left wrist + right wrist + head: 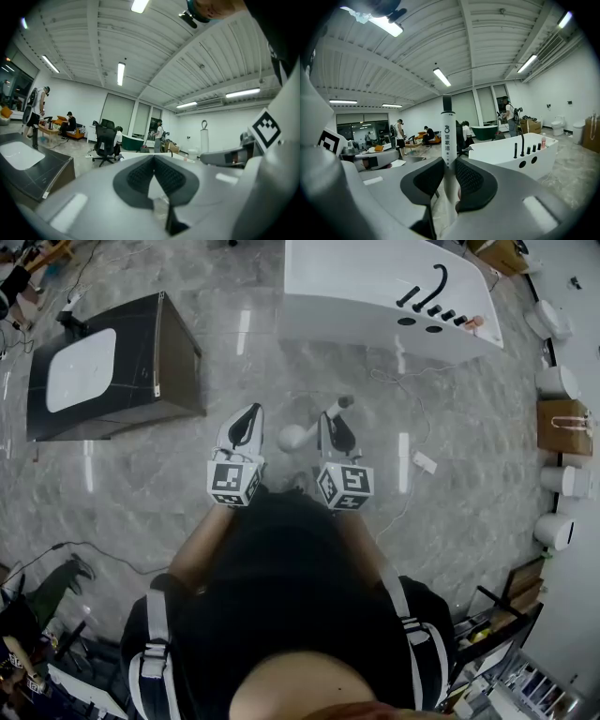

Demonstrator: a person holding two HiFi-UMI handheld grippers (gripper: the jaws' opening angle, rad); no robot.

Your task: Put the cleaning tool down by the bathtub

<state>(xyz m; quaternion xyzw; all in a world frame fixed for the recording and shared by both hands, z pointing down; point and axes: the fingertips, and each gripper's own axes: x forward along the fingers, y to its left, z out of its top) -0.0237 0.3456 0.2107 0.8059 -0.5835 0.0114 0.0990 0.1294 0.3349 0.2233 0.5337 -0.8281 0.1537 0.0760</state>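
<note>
clenching right gripper (449, 164) fingers (472, 180) on upright cleaning tool (447, 133) handle, apart from bathtub (497, 152); pressing left gripper (153, 158) fingers (137, 177) together, empty.

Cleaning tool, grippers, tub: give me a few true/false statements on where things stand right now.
1. The right gripper is clamped on the cleaning tool by its white handle. True.
2. The left gripper grips the tool too. False: its jaws are together with nothing between them.
3. The tool lies beside the bathtub. False: it is held in the right gripper, apart from the tub.
4. Black faucet fittings sit on the tub's rim. True.
5. The dark cabinet is on the person's right. False: it is on their left.
</note>
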